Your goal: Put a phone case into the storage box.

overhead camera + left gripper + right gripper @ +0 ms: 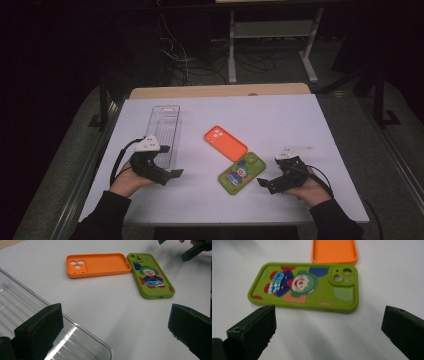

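An orange phone case point(226, 143) point(98, 265) point(334, 251) lies hollow side up in the middle of the white table. Touching its near end is a green phone case point(242, 172) point(152, 275) point(307, 286) with a clown picture, back side up. My right gripper point(270, 171) point(329, 325) sits low just right of the green case, open, nothing between its jaws. My left gripper point(170, 161) point(115, 322) is open too, over the near end of a clear plastic tray point(164, 132) point(15, 302), holding nothing.
The white table point(300, 125) has bare room to the right and along the front edge. Beyond its far edge runs a wooden strip point(220, 91), with a dark floor, cables and desk legs behind it. My right gripper's jaw tip point(193, 251) shows at the top right of the left gripper view.
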A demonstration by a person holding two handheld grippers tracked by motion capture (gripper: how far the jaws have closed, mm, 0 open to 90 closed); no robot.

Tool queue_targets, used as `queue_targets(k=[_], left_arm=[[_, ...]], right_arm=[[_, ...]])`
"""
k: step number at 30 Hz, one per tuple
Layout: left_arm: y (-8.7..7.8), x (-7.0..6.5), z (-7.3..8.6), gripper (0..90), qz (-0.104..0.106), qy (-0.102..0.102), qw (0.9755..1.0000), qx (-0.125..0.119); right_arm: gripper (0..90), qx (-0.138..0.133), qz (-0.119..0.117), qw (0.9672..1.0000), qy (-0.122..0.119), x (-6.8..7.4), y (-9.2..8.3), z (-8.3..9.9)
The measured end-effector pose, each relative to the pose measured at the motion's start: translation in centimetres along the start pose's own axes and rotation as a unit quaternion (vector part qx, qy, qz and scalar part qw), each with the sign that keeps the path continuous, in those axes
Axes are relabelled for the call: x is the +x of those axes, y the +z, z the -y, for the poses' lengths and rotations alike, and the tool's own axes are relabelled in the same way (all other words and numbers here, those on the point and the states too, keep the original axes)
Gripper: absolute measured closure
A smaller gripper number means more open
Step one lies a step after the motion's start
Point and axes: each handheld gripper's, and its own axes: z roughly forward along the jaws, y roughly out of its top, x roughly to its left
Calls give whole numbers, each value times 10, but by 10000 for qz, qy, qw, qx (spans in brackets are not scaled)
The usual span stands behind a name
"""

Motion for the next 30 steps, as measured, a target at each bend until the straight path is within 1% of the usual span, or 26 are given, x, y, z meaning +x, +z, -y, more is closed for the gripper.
queue_targets(k=[1,2,3,4,5,7,8,9,10,12,14,15,16,17,18,19,20,21,22,23,24,25,26,27,30], left_arm=[[0,0,0,0,-2,14,10000,0],[0,0,0,0,3,17,10000,-19],[-1,1,0,0,3,24,10000,-35],[-1,1,0,0,-1,19,10000,-56],[-1,1,-1,0,3,14,10000,-66],[-1,2,0,0,6,51,10000,-70],[0,1,0,0,13,20,10000,-80],[0,1,0,0,17,33,10000,-71],[-1,1,0,0,18,41,10000,-58],[-1,1,0,0,21,31,10000,-81],[0,2,-1,0,24,43,9999,-97],[0,2,-1,0,23,69,9999,-78],[0,3,-1,0,16,84,9999,-59],[1,2,0,0,29,40,10000,-56],[1,2,0,0,40,39,10000,-52],[1,2,-1,0,46,53,10000,-44],[0,2,-1,0,51,97,9999,-39],[0,2,-1,0,57,87,9999,-46],[1,1,0,0,79,45,9999,-49],[1,1,0,0,78,72,9999,-35],[1,2,0,0,77,79,9999,-46],[2,2,0,0,82,46,9999,-80],[2,1,0,0,82,-15,9999,-86],[2,2,1,0,84,-17,9999,-90],[1,3,1,0,78,23,10000,-52]], right_arm=[[0,0,0,10000,0,0,0,0],[0,2,48,9999,-128,-1,1,2],[0,47,75,9999,-76,1,0,3],[0,99,98,9999,-80,0,0,4],[0,79,91,9999,-67,0,0,4],[0,49,102,9999,-121,-1,0,4],[0,74,76,9999,-78,-1,-1,4],[0,-16,-4,10000,-79,-2,-2,3],[0,-16,-4,10000,-79,-2,-2,3],[0,-120,-50,9999,-67,-3,-4,2],[0,-90,-43,9999,14,-4,-5,1],[0,-13,-35,10000,45,-5,-6,0],[0,18,-43,9999,99,-4,-7,-2],[0,24,-61,9999,81,-4,-7,-3],[0,45,-105,9999,104,-4,-8,-5],[0,45,-98,9999,86,-4,-8,-7],[0,83,-112,9998,130,-3,-9,-9],[0,101,-108,9998,120,-4,-9,-12],[0,145,-126,9997,180,-3,-9,-14],[0,163,-122,9997,131,-3,-9,-16],[0,191,-110,9996,153,-2,-10,-18],[0,217,-142,9996,136,-2,-10,-20],[8,215,-174,9995,168,-2,-10,-23],[15,209,-181,9994,208,-3,-10,-25],[15,251,-134,9994,171,-3,-10,-36]])
